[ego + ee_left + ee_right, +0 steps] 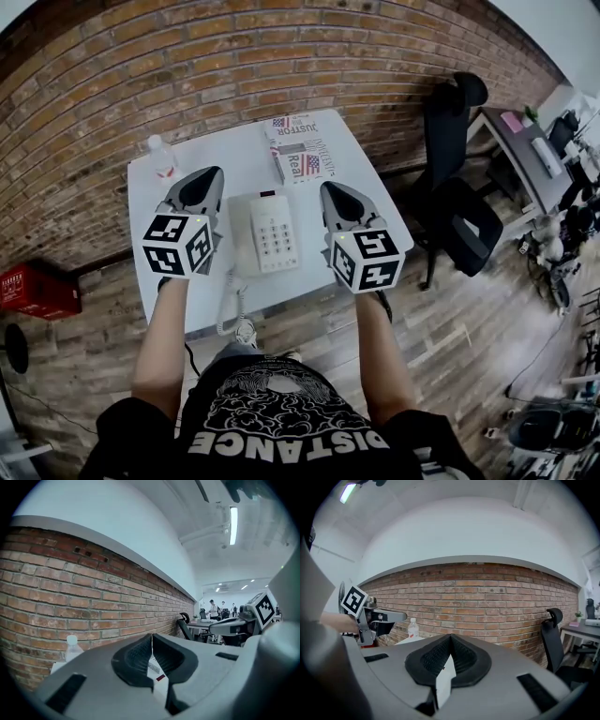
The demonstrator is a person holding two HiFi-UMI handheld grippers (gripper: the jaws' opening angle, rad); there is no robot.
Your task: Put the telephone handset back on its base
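Observation:
A white telephone base [275, 234] with a keypad lies in the middle of the white table [230, 155]. The handset [240, 246] appears to rest along the base's left side, and its coiled cord [232, 302] hangs over the table's near edge. My left gripper [210, 174] hovers just left of the phone, its jaws pressed together with nothing between them [152, 638]. My right gripper [330, 189] is held just right of the phone, also shut and empty [450, 638]. Neither gripper touches the phone.
A clear water bottle [162, 157] stands at the table's far left corner. A printed box [298, 150] lies at the far edge. A black office chair [459, 178] stands to the right, a red crate [37, 291] on the floor to the left, and a brick wall behind.

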